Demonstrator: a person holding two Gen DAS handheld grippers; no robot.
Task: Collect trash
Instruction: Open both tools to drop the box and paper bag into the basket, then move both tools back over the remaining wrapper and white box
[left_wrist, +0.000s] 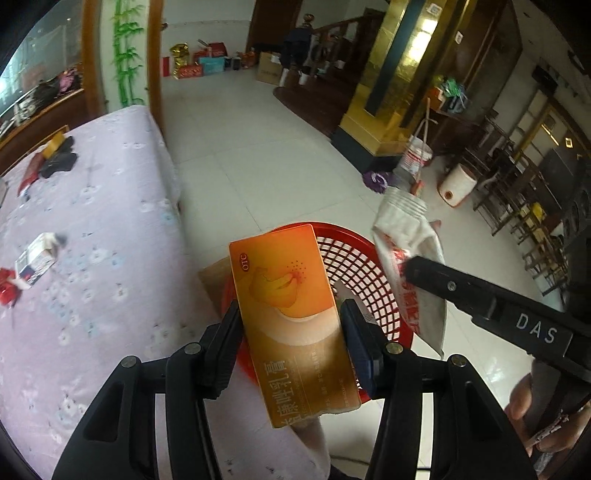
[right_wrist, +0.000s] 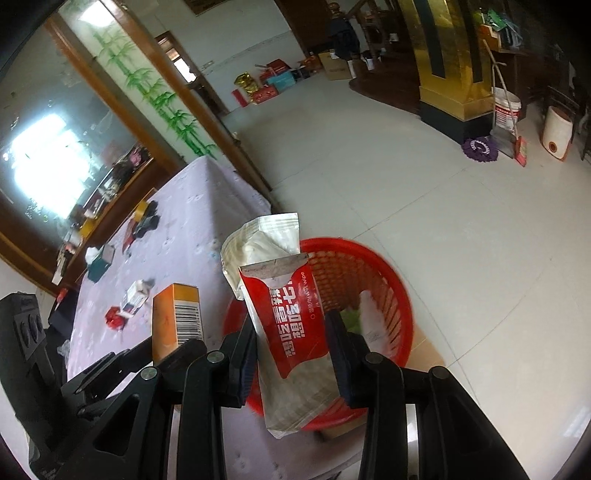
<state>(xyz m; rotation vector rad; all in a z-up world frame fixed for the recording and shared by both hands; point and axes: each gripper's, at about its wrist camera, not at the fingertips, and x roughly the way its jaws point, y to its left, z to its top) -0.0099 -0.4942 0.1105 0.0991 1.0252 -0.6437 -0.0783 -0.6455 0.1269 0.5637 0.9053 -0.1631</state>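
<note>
My left gripper (left_wrist: 291, 332) is shut on an orange medicine box (left_wrist: 288, 314) and holds it upright over the near rim of a red mesh basket (left_wrist: 354, 266) on the floor. My right gripper (right_wrist: 291, 343) is shut on a red and white wet-wipe packet (right_wrist: 284, 306) and holds it over the same basket (right_wrist: 369, 273). The orange box also shows at the left of the right wrist view (right_wrist: 177, 317). The packet shows at the right of the left wrist view (left_wrist: 410, 258). Some pale trash lies inside the basket.
A table with a lilac flowered cloth (left_wrist: 92, 258) stands to the left, carrying a small carton (left_wrist: 37, 258), a red wrapper (left_wrist: 9, 288) and dark items at the back (left_wrist: 55, 158). The tiled floor (left_wrist: 258, 166) stretches beyond. A bucket (left_wrist: 415, 155) and mop stand by a gold pillar.
</note>
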